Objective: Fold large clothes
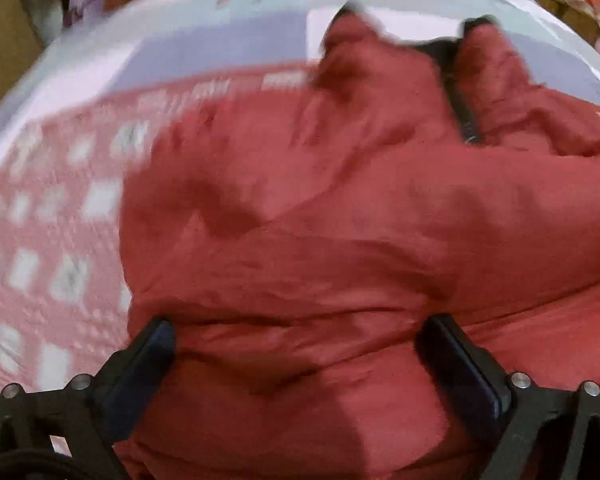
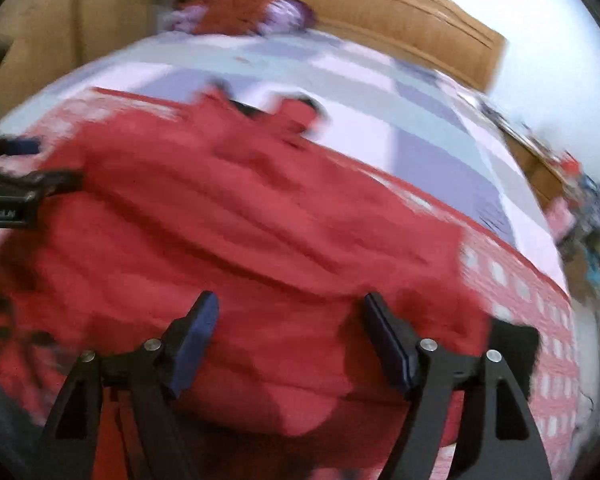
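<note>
Bedroom scene, bed (image 1: 228,40) covered in a lilac/grey patch quilt with a pink checked blanket (image 1: 52,240) over its near part; wooden headboard (image 2: 400,12) behind

Red jacket (image 1: 340,220) lies spread on the pink blanket, roughly mid-bed, collar end pointing away from the cameras. Dark lining and zipper (image 1: 466,120) show at the neck opening. Both views are motion-blurred, so fine detail is unreliable

Handling, my read: padded, puffy, soft, light for its bulk. Shell looks smooth, probably a bit slippery, and it will spring back after a fold. Pinch a seam, hem or cuff rather than a fat quilted panel; thick bunches may slide out of the pads

Left claw (image 1: 296,344) sits low over the near part of the jacket, fingers wide apart, fabric between them but nothing clamped. Right claw (image 2: 290,320) likewise spread open over the near hem area, not gripping. Left tool body is visible at the left edge of the right wrist view, just beside the jacket's side

Room: jacket's left edge sits on the pink blanket with free blanket beyond it; far side has plenty of open quilt past the collar. Right side of the bed ends near a cluttered shelf (image 2: 588,208), so less margin there. Pile of clothes (image 2: 240,12) at the headboard, well apart from the jacket. Fold inward or away, not toward the right edge
</note>
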The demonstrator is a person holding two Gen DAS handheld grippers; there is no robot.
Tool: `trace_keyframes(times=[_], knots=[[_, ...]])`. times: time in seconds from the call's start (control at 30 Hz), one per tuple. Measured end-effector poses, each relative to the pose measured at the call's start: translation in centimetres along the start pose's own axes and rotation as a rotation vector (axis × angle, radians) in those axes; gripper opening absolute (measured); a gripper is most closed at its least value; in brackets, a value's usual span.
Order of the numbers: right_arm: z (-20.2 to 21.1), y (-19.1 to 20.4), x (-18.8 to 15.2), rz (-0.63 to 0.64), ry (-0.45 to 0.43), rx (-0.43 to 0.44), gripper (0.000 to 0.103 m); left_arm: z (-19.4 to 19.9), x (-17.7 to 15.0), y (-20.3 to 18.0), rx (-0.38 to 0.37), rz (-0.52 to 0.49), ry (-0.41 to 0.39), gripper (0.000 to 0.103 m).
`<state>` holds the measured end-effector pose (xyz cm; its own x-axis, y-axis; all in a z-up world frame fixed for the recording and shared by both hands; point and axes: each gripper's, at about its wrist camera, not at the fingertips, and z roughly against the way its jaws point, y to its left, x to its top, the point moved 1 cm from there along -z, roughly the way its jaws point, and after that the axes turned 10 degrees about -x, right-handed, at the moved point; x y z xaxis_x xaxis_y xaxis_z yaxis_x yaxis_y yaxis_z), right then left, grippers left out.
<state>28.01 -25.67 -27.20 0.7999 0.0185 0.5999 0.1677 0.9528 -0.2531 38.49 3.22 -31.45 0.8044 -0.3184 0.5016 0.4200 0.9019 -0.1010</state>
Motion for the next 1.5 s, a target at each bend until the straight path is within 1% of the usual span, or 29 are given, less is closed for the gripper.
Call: trace_keyframes(times=[0.03,0.07,0.17,0.2,0.3,0.37,0.4,0.5,0.53,0.6,0.67,0.73,0.8,0.83,0.87,0.93,0.97,1.0,1.03,1.07,1.1,1.17,1.23,1.27,1.33,1.4,1.43,1.47,1.5], knots=[[-0.1,-1.9,-0.4,-0.043,0.006,0.020,0.067,0.4,0.0,0.3,0.010,0.005,-0.011,0.103],[0.0,-3.1,-0.4,-0.067,0.015,0.010,0.060,0.9,0.0,0.4,0.021,0.005,-0.021,0.103],[2.3,-6.1,-0.9,-0.154,-0.019,0.008,0.062,2.3,-0.5,1.2,0.063,0.006,-0.067,0.103],[3.3,-6.8,-1.4,-0.183,-0.037,0.036,0.062,2.4,-0.9,2.0,0.070,0.026,-0.068,0.103],[5.2,-7.1,-2.8,-0.181,-0.054,0.010,0.063,2.2,-1.1,4.3,0.107,0.077,-0.059,0.103],[5.3,-7.4,-3.8,-0.187,-0.035,0.005,0.065,2.2,-0.9,5.0,0.135,0.081,-0.062,0.103],[4.8,-7.5,-4.3,-0.203,-0.006,0.014,0.067,2.4,-0.6,5.2,0.143,0.075,-0.066,0.103],[3.9,-8.2,-5.3,-0.281,0.042,0.044,0.070,2.5,-0.9,5.2,0.206,-0.018,-0.081,0.103],[3.8,-7.9,-5.4,-0.293,0.049,0.051,0.070,2.5,-1.0,5.7,0.214,-0.017,-0.073,0.103],[4.3,-6.7,-4.6,-0.275,0.024,0.047,0.070,3.6,-0.9,6.0,0.195,0.015,-0.076,0.101],[5.7,-5.1,-3.8,-0.234,-0.045,0.029,0.070,5.5,-0.6,5.1,0.175,0.005,-0.122,0.099],[6.6,-3.5,-2.8,-0.209,-0.098,0.043,0.070,7.1,-0.2,3.5,0.096,-0.022,-0.169,0.099],[6.4,-1.7,-1.9,-0.180,-0.112,0.058,0.074,7.5,0.1,0.9,0.043,-0.107,-0.189,0.099],[6.3,-1.1,-1.7,-0.163,-0.112,0.056,0.074,7.1,0.2,0.0,0.034,-0.145,-0.185,0.099],[6.1,-0.6,-1.4,-0.134,-0.118,0.024,0.074,6.6,0.1,-0.8,0.034,-0.178,-0.175,0.099],[6.0,-1.0,-1.2,-0.149,-0.122,-0.021,0.074,4.7,-0.2,-1.0,0.070,-0.202,-0.124,0.099],[5.9,-1.7,-1.2,-0.174,-0.115,-0.077,0.074,3.1,-0.5,-0.1,0.075,-0.178,-0.069,0.101],[5.9,-2.6,-1.3,-0.196,-0.106,-0.154,0.074,1.6,-0.9,1.3,0.049,-0.132,-0.015,0.103],[6.0,-3.3,-1.4,-0.219,-0.101,-0.195,0.074,1.5,-1.1,2.2,0.040,-0.102,-0.010,0.103],[6.1,-4.3,-1.7,-0.257,-0.095,-0.209,0.074,1.9,-1.1,2.5,0.034,-0.086,-0.023,0.103],[6.6,-4.8,-1.9,-0.281,-0.100,-0.191,0.074,2.6,-1.0,2.6,0.029,-0.080,-0.038,0.103],[7.6,-4.3,-2.0,-0.260,-0.138,-0.156,0.074,4.7,-1.3,2.6,-0.002,-0.077,-0.091,0.102],[8.4,-1.5,-1.8,-0.153,-0.184,-0.068,0.074,6.5,-1.9,2.5,-0.036,-0.073,-0.135,0.102],[8.5,-0.2,-1.8,-0.110,-0.191,-0.032,0.074,6.8,-2.4,2.4,-0.032,-0.085,-0.142,0.102],[7.5,3.1,-2.1,0.005,-0.164,0.069,0.074,6.1,-3.7,2.8,0.017,-0.112,-0.099,0.102],[5.1,4.2,-3.1,0.073,-0.080,0.031,0.074,4.8,-4.7,4.2,0.015,-0.091,-0.038,0.103],[3.4,3.0,-3.9,0.038,-0.014,0.012,0.074,4.7,-5.1,5.4,-0.008,-0.057,-0.024,0.103],[2.5,1.5,-4.6,-0.027,0.034,0.012,0.074,5.1,-5.4,6.2,-0.006,-0.031,-0.024,0.103],[2.0,-1.0,-5.5,-0.131,0.078,0.023,0.077,6.2,-5.8,7.0,0.018,-0.010,-0.041,0.103]])
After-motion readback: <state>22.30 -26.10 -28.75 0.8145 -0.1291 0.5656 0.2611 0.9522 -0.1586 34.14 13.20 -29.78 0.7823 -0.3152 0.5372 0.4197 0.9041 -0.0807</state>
